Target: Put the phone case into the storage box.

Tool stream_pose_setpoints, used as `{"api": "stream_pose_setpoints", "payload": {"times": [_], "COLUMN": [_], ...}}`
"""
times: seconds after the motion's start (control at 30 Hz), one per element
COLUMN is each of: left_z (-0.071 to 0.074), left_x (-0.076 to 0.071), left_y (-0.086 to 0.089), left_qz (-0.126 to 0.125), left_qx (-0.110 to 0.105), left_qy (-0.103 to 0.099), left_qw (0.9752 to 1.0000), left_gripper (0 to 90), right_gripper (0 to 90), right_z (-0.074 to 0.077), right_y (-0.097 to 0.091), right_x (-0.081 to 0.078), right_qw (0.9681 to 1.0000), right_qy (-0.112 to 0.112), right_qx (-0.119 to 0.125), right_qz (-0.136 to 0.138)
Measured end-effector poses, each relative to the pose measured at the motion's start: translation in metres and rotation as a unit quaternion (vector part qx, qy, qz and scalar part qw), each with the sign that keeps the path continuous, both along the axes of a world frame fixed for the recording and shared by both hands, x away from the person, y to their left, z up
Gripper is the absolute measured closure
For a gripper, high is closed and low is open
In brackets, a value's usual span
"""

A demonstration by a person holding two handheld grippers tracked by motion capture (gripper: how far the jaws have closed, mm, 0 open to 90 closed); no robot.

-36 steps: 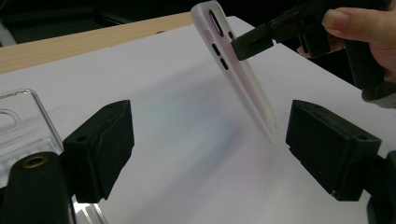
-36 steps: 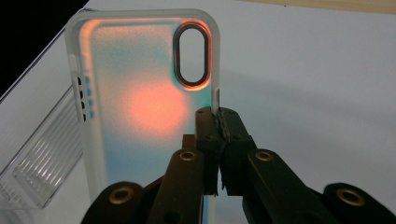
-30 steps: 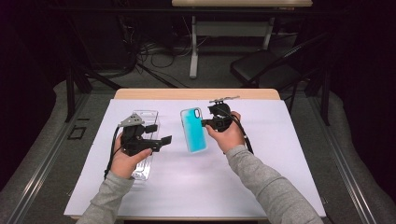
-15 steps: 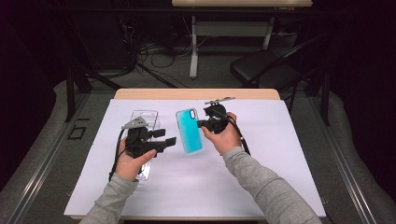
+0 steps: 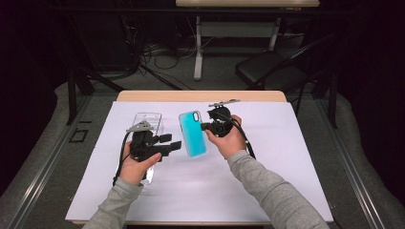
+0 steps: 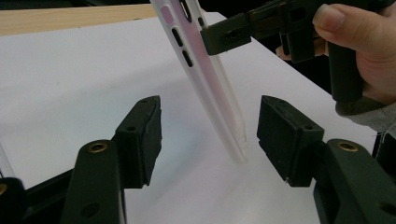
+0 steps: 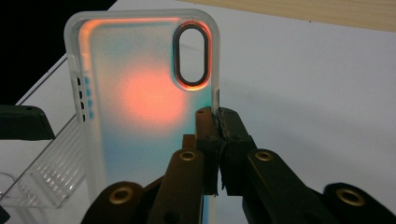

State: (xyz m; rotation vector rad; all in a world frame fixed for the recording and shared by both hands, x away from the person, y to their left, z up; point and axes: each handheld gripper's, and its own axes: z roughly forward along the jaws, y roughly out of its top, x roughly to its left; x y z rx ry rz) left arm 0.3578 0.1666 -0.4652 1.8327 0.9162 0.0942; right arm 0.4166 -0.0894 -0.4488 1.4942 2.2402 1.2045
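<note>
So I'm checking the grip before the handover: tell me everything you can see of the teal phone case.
The phone case is a frosted, see-through shell, teal with an orange glow in the right gripper view, looking like soft plastic. It has an oval camera cutout near one corner and button slots along one side edge. It is held clear of the white table cover, tilted. The right gripper pinches its side edge below the cutout. Its lower end hangs between the left gripper jaws, which have just been closing but do not touch it.

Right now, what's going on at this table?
A person works two handheld claws over the white sheet. The right claw is shut on the edge of the teal phone case, holding it tilted above the sheet. The left claw has been closing around the case's lower end, pads not touching it. A clear plastic package lies beside the left hand.
</note>
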Motion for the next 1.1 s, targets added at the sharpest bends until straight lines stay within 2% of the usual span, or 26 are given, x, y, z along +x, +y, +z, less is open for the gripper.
{"api": "stream_pose_setpoints", "payload": {"times": [0.1,0.17,0.2,0.23,0.27,0.3,0.33,0.37,0.47,0.57,0.63,1.1], "left_z": [-0.001,-0.002,-0.002,-0.003,-0.003,-0.003,-0.003,-0.003,-0.003,-0.004,-0.005,-0.012], "left_x": [0.0,0.0,0.0,0.0,0.0,-0.001,-0.001,-0.001,-0.001,-0.001,-0.001,0.002], "left_y": [0.0,0.001,0.001,0.001,0.001,0.001,0.001,0.001,0.001,0.001,0.0,-0.002], "left_qz": [0.005,0.016,0.016,0.018,0.018,0.021,0.021,0.025,0.026,0.03,0.033,0.039], "left_qx": [-0.004,-0.015,-0.015,-0.03,-0.03,-0.038,-0.038,-0.047,-0.049,-0.059,-0.061,-0.052], "left_qy": [0.005,0.023,0.023,0.035,0.035,0.048,0.048,0.06,0.069,0.09,0.097,0.104], "left_qw": [1.0,0.9995,0.9995,0.9988,0.9988,0.9979,0.9979,0.9968,0.9961,0.9938,0.9929,0.9924], "left_gripper": [40.3,40.4,40.6,42.1,43.1,43.3,44.0,45.0,45.8,46.9,47.8,55.7], "right_gripper": [87.8,87.8,87.8,87.7,87.7,87.7,87.7,87.8,87.8,87.8,87.8,87.7], "right_z": [0.0,0.0,0.0,0.001,0.001,0.001,0.001,0.001,0.001,0.001,0.001,0.0], "right_y": [0.001,0.001,0.001,0.002,0.002,0.002,0.002,0.003,0.003,0.004,0.004,0.011], "right_x": [-0.001,-0.002,-0.002,-0.002,-0.002,-0.002,-0.002,-0.003,-0.003,-0.004,-0.005,-0.01], "right_qw": [1.0,1.0,1.0,1.0,1.0,1.0,1.0,1.0,1.0,1.0,1.0,0.9997], "right_qy": [0.0,-0.001,-0.001,-0.001,-0.001,0.0,0.0,-0.002,-0.002,-0.002,-0.002,-0.001], "right_qx": [-0.001,0.0,0.0,0.0,0.0,0.001,0.001,0.002,0.001,0.002,0.002,0.001], "right_qz": [0.001,0.002,0.002,0.003,0.003,0.003,0.003,0.005,0.006,0.008,0.009,0.022]}}
